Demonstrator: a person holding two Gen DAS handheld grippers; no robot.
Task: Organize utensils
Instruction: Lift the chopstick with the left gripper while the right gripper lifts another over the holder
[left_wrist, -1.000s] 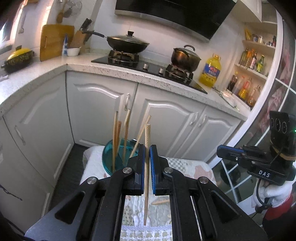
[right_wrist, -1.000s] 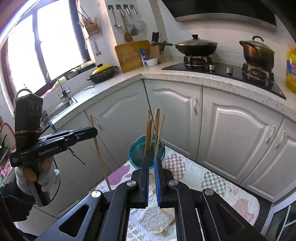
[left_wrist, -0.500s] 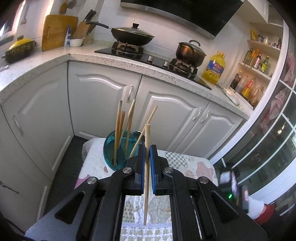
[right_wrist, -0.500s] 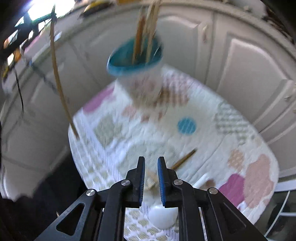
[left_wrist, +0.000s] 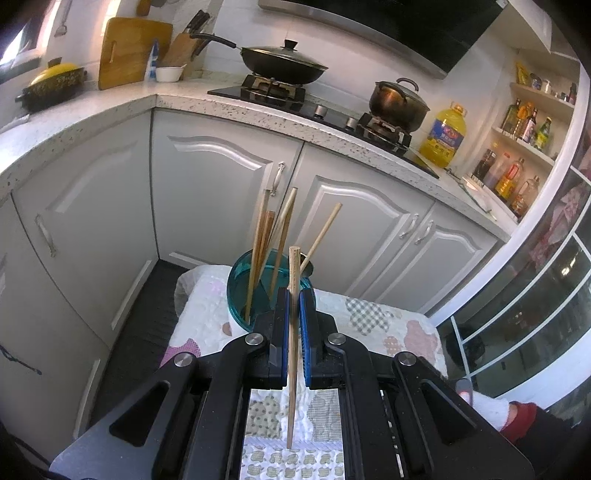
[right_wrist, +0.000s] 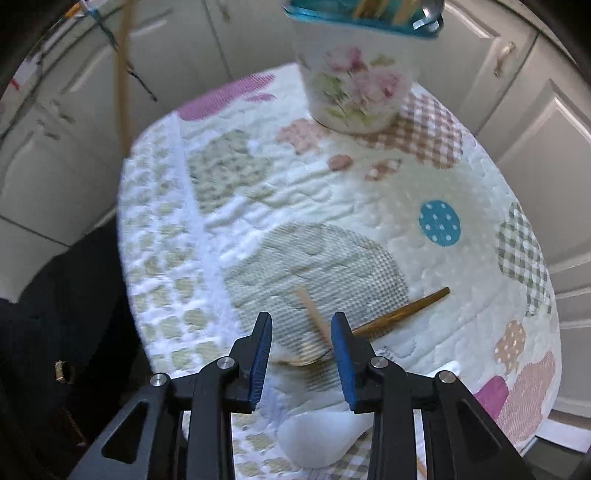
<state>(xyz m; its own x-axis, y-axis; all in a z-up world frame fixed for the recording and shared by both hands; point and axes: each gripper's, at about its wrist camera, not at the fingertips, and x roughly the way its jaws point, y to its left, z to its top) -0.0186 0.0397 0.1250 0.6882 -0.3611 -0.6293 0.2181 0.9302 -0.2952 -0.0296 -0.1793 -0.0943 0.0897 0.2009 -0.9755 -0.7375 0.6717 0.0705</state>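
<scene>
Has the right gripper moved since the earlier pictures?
Yes. The right gripper has dropped toward the quilted cloth, now open above the loose utensils; the floral holder sits higher in its view.

Bright daylight, fisheye-warped edges; the right wrist view is motion-blurred.

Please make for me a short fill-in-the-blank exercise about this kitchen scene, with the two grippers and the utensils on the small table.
1. The left gripper is shut on a single wooden ____.
2. The holder with the teal rim is painted with pink ____.
3. The jaws of the right gripper, just opening, point ____ at the quilted cloth.
4. On the stove, the wok wears a ____.

Missing words: chopstick; flowers; down; lid
</scene>
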